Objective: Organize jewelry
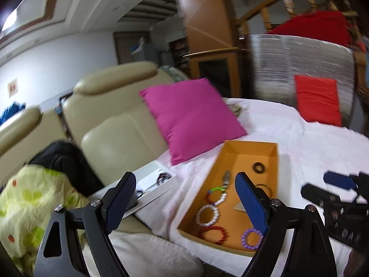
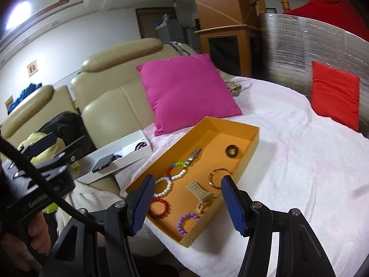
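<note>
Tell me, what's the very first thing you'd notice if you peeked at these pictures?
Probably the big bright pink square cushion leaning against the cream leather sofa, on the white blanket. Right in front of it sits an open orange cardboard box holding colourful bead bracelets: white, red and purple. A red cushion glows at the far right, against a shiny silver panel.

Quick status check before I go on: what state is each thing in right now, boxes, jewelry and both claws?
Orange box: open, on the white cloth.
White box: open, dark items inside.
Bead bracelets: loose in the orange box.
Hair claw clip: lying in the orange box.
Gold ring hoop: lying flat there.
Left claw: open, empty.
Right claw: open, empty.
</note>
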Demonstrator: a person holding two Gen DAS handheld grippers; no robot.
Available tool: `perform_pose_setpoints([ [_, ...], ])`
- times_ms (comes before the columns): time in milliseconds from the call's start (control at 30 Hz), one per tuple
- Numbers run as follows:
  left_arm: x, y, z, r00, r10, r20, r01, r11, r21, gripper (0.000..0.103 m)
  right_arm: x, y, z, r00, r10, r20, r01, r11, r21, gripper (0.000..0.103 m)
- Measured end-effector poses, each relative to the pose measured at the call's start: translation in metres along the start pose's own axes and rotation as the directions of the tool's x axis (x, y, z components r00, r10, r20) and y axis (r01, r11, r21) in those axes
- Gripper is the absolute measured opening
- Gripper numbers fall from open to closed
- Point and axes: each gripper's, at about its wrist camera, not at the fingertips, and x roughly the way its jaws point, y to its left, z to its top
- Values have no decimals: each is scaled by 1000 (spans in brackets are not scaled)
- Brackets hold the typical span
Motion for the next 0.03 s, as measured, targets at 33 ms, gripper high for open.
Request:
perform_pose_setpoints([
  [33, -3, -14, 2, 1000, -27, 4, 27, 999, 17, 88, -4, -8, 0, 1000, -6, 9, 6, 1000, 16, 63],
])
